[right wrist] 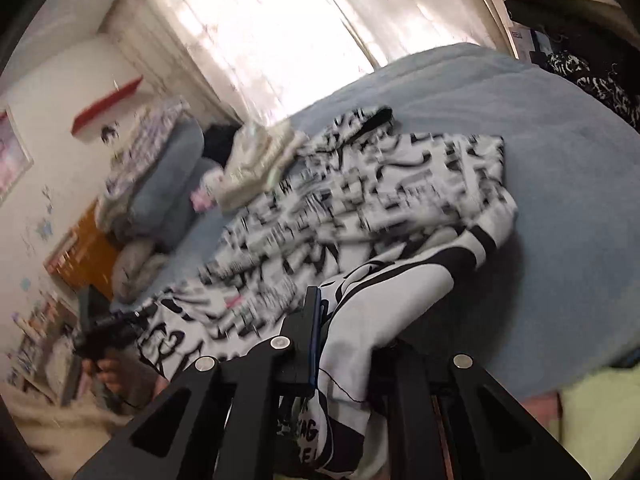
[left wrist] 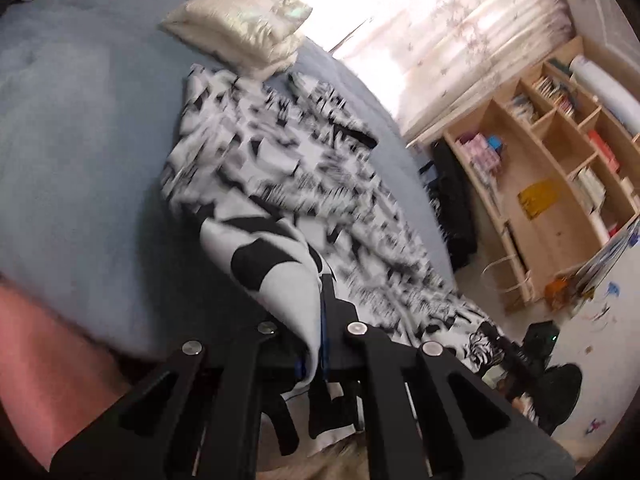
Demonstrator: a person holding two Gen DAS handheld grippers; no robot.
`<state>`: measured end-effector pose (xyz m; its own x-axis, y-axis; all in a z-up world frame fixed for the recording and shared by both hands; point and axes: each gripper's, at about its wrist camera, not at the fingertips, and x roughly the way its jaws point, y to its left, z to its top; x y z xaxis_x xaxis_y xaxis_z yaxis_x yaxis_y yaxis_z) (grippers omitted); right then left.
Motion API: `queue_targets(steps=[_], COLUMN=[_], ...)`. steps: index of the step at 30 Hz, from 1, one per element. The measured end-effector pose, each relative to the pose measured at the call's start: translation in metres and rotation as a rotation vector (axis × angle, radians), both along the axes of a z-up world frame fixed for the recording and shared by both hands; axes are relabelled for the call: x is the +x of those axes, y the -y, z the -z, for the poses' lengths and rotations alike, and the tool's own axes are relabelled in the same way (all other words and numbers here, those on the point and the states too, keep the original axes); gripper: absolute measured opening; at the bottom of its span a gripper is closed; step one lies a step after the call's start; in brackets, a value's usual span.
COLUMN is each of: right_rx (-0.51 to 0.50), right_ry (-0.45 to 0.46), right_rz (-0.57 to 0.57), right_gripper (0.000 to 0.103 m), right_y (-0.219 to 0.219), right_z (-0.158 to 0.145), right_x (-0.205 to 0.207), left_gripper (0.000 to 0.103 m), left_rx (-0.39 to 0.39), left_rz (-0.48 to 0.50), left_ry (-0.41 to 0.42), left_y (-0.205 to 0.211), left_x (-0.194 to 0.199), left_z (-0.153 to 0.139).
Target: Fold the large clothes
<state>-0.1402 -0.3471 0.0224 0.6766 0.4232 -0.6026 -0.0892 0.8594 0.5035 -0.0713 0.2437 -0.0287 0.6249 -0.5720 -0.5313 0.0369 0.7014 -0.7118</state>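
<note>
Here, black-and-white printed garment (left wrist: 280,168) lies spread on blue bed (left wrist: 80,140), near cream pillow (left wrist: 240,32). Left gripper (left wrist: 320,312) jaws clamped on garment edge; right gripper (right wrist: 324,320) jaws likewise pinch its hem.

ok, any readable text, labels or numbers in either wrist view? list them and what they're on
"AG": partial black lettering on the garment hanging below the right tongs; neighbouring letters cut off.
Rest of the garment's print: motion-blurred, unreadable in both views.
Books and boxes on the wooden shelf: too small to read.
Wall stickers: no readable words.
</note>
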Motion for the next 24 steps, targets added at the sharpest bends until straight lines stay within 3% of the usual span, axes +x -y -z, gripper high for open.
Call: queue_targets(steps=[5,9,12,13,15,16,17,21,24], right_rx=[0.095,0.186,0.152,0.141,0.219,0.284,0.32,0.373,0.34], right_ry=[-0.002,-0.045,-0.084,-0.106,-0.157,-0.185,-0.204,-0.254,-0.238], right_rz=[0.096,0.2,0.239,0.252,0.272,0.275,0.289,0.321,0.304], right_gripper=[0.011,0.012,0.014,0.02,0.043,0.065,0.078,0.079,0.079], right_y=[0.023,0.056,0.067,0.07,0.079,0.085,0.085,0.094,0.098], right_z=[-0.019,-0.01,0.003,0.009,0.031,0.044,0.055,0.093,0.101], right_x=[0.067,0.145,0.212,0.24,0.283,0.305,0.319,0.366,0.381], left_gripper=[0.003,0.004,0.004,0.004,0.007,0.009,0.017,0.04,0.046], left_rx=[-0.03,-0.061,-0.06,-0.065,-0.074,-0.096,-0.115,-0.146,-0.13], left_rz=[-0.047,-0.115,-0.164,-0.164,-0.166,-0.167,-0.167,-0.169,-0.168], left_ry=[0.044,0.036,-0.006,-0.022,-0.097,-0.142,-0.175,-0.229,-0.213], left_y=[-0.003,-0.016,-0.021,-0.021,-0.02,-0.02,-0.02,-0.017,-0.014], left_x=[0.056,0.12,0.182,0.2,0.244,0.265,0.282,0.33,0.351], left_z=[-0.025,-0.03,-0.027,-0.024,-0.009,0.002,0.012,0.041,0.049])
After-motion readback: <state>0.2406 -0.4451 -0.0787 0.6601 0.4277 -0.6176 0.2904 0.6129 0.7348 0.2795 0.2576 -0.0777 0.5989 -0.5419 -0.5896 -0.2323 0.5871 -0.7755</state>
